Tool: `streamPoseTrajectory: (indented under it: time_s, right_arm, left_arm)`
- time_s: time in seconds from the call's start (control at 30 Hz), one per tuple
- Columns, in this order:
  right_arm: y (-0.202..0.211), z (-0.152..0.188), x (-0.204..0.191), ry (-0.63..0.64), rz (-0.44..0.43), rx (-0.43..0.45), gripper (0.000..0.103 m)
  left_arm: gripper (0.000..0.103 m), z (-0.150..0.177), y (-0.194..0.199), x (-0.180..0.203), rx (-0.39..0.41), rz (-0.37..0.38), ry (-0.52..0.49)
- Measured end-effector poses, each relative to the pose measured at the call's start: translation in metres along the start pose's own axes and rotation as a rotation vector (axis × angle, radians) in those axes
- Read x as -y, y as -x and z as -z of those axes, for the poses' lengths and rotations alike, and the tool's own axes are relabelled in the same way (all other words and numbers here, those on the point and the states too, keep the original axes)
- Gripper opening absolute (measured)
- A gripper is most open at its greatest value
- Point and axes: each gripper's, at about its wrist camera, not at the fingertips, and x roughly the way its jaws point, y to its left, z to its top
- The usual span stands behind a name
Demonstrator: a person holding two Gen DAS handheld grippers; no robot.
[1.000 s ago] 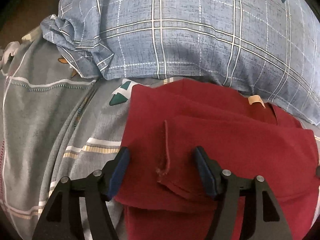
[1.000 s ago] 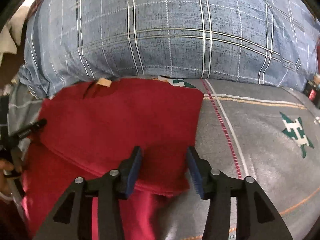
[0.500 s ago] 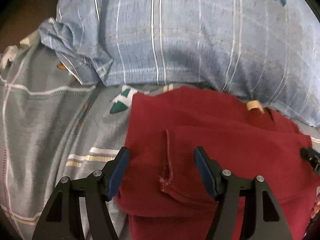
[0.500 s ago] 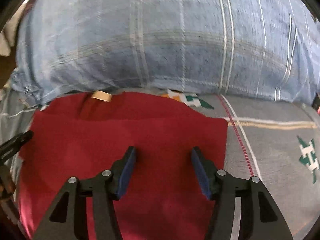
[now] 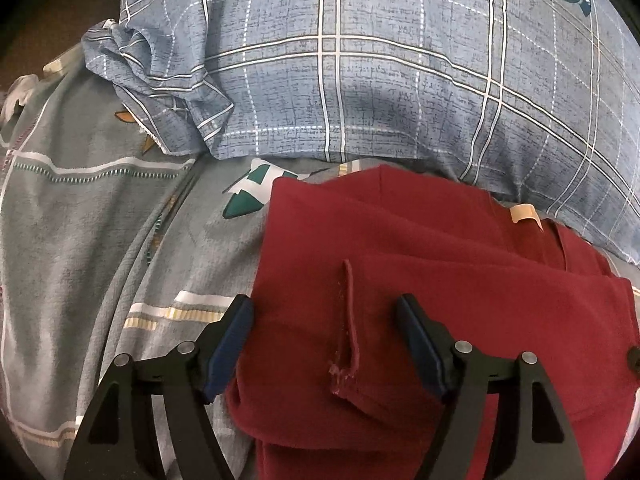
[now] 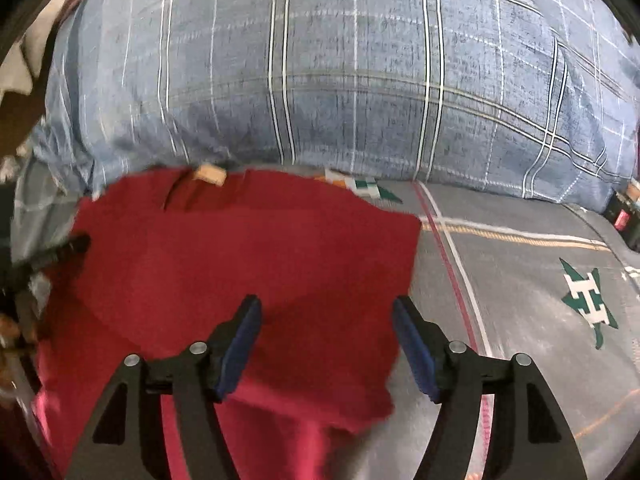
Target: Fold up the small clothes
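A folded dark red garment [image 5: 460,312] lies flat on the grey bed sheet [image 5: 100,240], its tan neck label [image 5: 525,213] pointing toward the blue plaid pillow [image 5: 400,72], while the left gripper [image 5: 325,340] and right gripper [image 6: 326,340] hover above it, fingers spread and empty.

Blue plaid pillow [image 5: 400,72] is lying across the far side of the bed. Grey bedsheet [image 5: 80,248] with stripes and green star emblems [image 6: 588,300] is spreading beneath it, creasing at left.
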Motion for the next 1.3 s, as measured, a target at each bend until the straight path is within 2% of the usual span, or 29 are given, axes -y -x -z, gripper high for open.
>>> streamPoseTrajectory:
  time_s: [0.07, 0.13, 0.23, 0.37, 0.47, 0.5, 0.53, 0.6, 0.63, 0.77, 0.87, 0.93, 1.0, 1.13, 1.3]
  right_arm:
    - [-0.012, 0.004, 0.004, -0.009, 0.026, -0.045, 0.07]
    - [-0.019, 0.006, 0.016, -0.088, -0.01, -0.04, 0.081]
    - [-0.015, 0.007, 0.021, -0.124, 0.003, -0.043, 0.082]
    - [0.016, 0.01, 0.008, -0.084, 0.028, 0.051, 0.081]
    - [0.031, 0.013, 0.001, -0.081, -0.015, 0.096, 0.08]
    - [0.031, 0.014, -0.002, -0.071, -0.024, 0.092, 0.075]
    - [0.027, 0.015, -0.006, -0.043, -0.016, 0.07, 0.058]
    - [0.013, 0.015, -0.015, 0.024, 0.061, 0.005, 0.035]
    - [0.007, 0.018, -0.017, 0.048, 0.096, -0.007, 0.033]
    - [0.01, 0.018, -0.017, 0.044, 0.094, 0.002, 0.034]
    - [0.026, 0.022, -0.012, -0.01, 0.032, 0.018, 0.038]
    - [0.042, 0.028, -0.011, -0.047, -0.021, 0.043, 0.054]
    - [0.055, 0.036, -0.012, -0.073, -0.07, 0.055, 0.059]
    - [0.072, 0.059, -0.022, -0.07, -0.099, 0.053, 0.059]
    - [0.075, 0.082, -0.029, -0.076, -0.119, 0.008, 0.059]
  left_arm:
    - [0.073, 0.002, 0.002, -0.002, 0.0, 0.0, 0.002]
    - [0.073, 0.006, 0.007, -0.004, -0.004, 0.006, 0.005]
    - [0.073, 0.014, 0.018, -0.01, -0.012, 0.024, 0.024]
    - [0.073, 0.018, 0.032, -0.014, -0.001, 0.034, 0.027]
    - [0.073, 0.021, 0.038, -0.013, 0.008, 0.033, 0.017]
    - [0.073, 0.023, 0.037, -0.012, 0.005, 0.029, 0.011]
    - [0.073, 0.025, 0.036, -0.012, 0.0, 0.022, 0.004]
    - [0.074, 0.029, 0.031, -0.012, -0.006, 0.014, -0.005]
    - [0.075, 0.031, 0.03, -0.012, -0.001, 0.015, -0.006]
    - [0.075, 0.034, 0.036, -0.013, 0.012, 0.017, -0.016]
    - [0.073, 0.041, 0.052, -0.014, 0.027, 0.02, -0.04]
    - [0.073, 0.048, 0.064, -0.015, 0.035, 0.02, -0.068]
    - [0.073, 0.058, 0.077, -0.018, 0.04, 0.023, -0.085]
    - [0.073, 0.08, 0.101, -0.026, 0.023, 0.047, -0.083]
    - [0.074, 0.111, 0.127, -0.039, -0.012, 0.098, -0.065]
